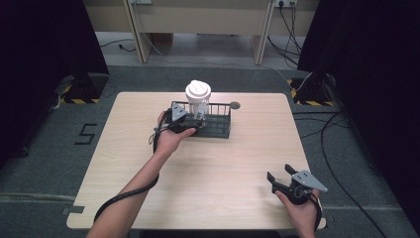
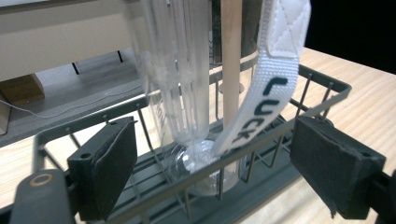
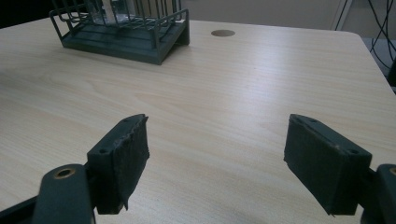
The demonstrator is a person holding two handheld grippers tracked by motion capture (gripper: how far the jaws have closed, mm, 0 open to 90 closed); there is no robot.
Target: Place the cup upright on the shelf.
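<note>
1. Rack (image 1: 218, 126) first: a dark wire rack sits toward the far side of the table (image 1: 208, 178), and everything else is placed from it.
2. In the rack's left end stands a clear bottle (image 1: 198, 101) with a white lid, upright, rising well above the wire rim.
3. The left gripper (image 1: 190, 121) is right at the rack's near-left corner, held by the person's left hand (image 1: 171, 136), jaws pointed at the bottle.
4. From the left gripper view its two black pads (image 2: 105, 172) are spread wide, standing either side of the bottle's base with the rack's front rail crossing between them; they pinch nothing.
5. That same view shows the bottle's ribbed clear wall (image 2: 177, 79) and its base down on the rack floor, with a white woven strap (image 2: 261, 107) carrying dark letters hanging down beside it.
6. The right gripper (image 1: 281, 173) is well apart from the rack, down near the table's front right edge, held in the right hand (image 1: 302, 210).
7. Its pads (image 3: 123, 158) are spread wide too, over bare wood, with the rack far off at upper left in the right gripper view.
8. A small round hole (image 1: 235, 105) in the tabletop lies just beyond the rack's right end.
</note>
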